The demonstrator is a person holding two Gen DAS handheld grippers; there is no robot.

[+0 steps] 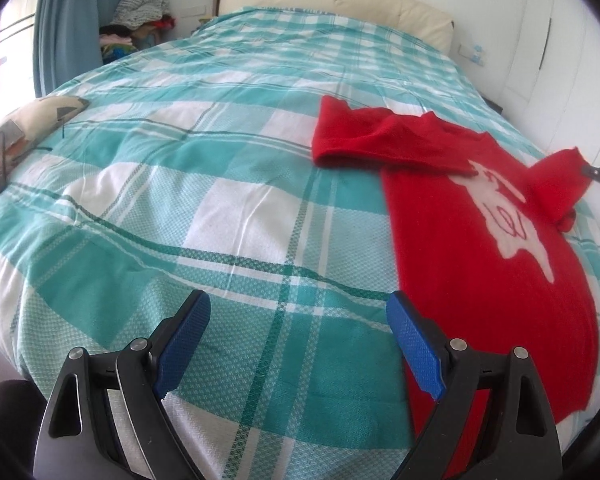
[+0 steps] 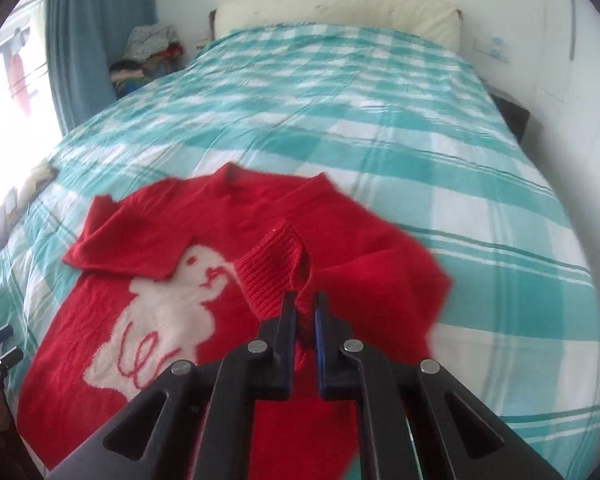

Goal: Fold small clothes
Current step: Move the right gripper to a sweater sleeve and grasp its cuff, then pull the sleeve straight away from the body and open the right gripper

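Red knit sweater [image 2: 260, 240] with white animal motif, spread front-up on a teal plaid bed [image 2: 420, 152]. Left sleeve [image 1: 380, 140] already folded across the chest; right sleeve pinched at its ribbed cuff [image 2: 272, 268], lifted and carried inward over the body. Right gripper [image 2: 303, 300] nearly closed, jaws clamped on cuff fabric just ahead of the tips. Left gripper [image 1: 298, 312] wide open, holding nothing, bare bedspread between the jaws, sweater just beyond the right jaw. Likely soft, light, limp and stretchy; prone to sagging and bunching. Best grips probably cuffs, hem corners, shoulder seams.
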